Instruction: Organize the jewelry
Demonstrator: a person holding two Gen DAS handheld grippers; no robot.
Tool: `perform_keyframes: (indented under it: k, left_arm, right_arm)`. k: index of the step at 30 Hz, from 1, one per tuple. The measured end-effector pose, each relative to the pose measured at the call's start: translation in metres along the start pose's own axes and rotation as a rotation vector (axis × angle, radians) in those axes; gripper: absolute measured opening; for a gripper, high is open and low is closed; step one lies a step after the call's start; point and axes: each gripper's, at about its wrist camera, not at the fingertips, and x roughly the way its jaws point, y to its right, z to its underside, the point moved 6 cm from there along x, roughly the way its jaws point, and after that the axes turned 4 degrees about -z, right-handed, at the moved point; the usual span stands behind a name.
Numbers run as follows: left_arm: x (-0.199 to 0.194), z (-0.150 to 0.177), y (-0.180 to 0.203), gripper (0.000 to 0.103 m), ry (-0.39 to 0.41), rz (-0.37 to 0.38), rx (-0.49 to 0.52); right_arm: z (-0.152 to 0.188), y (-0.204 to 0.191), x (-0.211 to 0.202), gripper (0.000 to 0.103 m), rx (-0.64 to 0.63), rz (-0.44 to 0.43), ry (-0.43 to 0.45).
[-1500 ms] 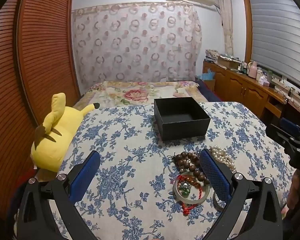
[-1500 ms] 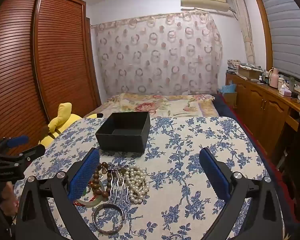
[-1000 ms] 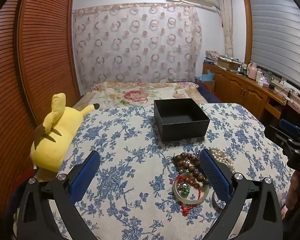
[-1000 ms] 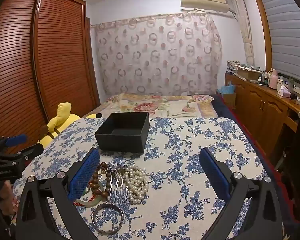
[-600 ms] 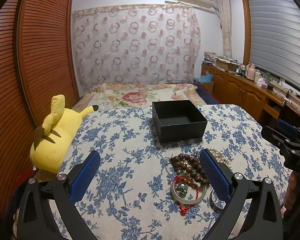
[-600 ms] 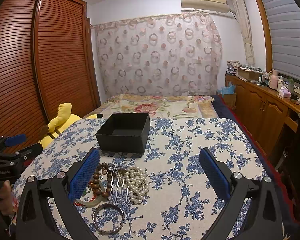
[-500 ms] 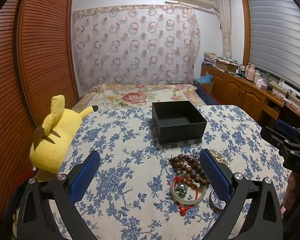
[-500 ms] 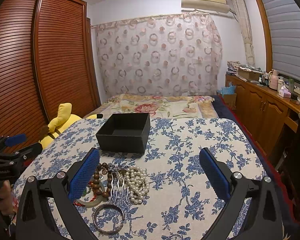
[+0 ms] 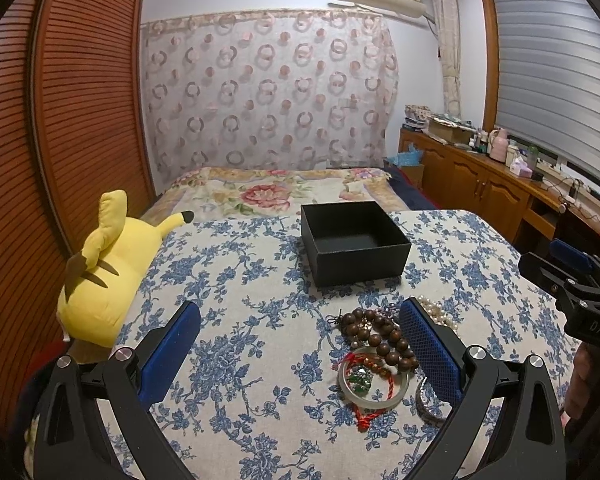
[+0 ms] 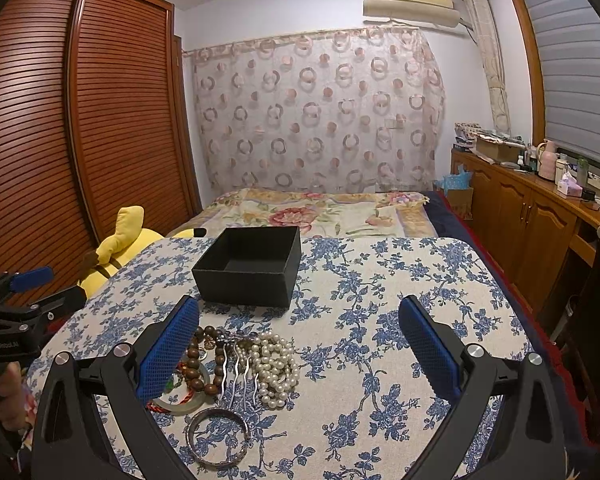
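Left gripper and right gripper: we hold both spread wide, empty. Almost nothing shifts since earlier, slight drift only. Heap of wooden beads, pearls, bangles lies under fingertips; open black square box just beyond, empty. No pick started.

Left gripper: jaws spread wide, nothing between the blue pads; held above the near edge of the table, towards its left corner, pointing at the far edge.
Right gripper: jaws equally wide apart, empty; held above the near edge, further right.
Left hand: fingers wrapped round the left gripper's handle.
Right hand: only partly seen below its gripper's body.
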Motion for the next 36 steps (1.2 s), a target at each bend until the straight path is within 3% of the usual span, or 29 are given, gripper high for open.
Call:
perform_keyframes:
  k: [36]
  left_arm:
    - [0.001, 0.000, 0.001, 0.097, 0.000, 0.000, -0.001]
  right_arm:
    - [-0.009, -0.010, -0.010, 0.101, -0.006, -0.006, 0.009]
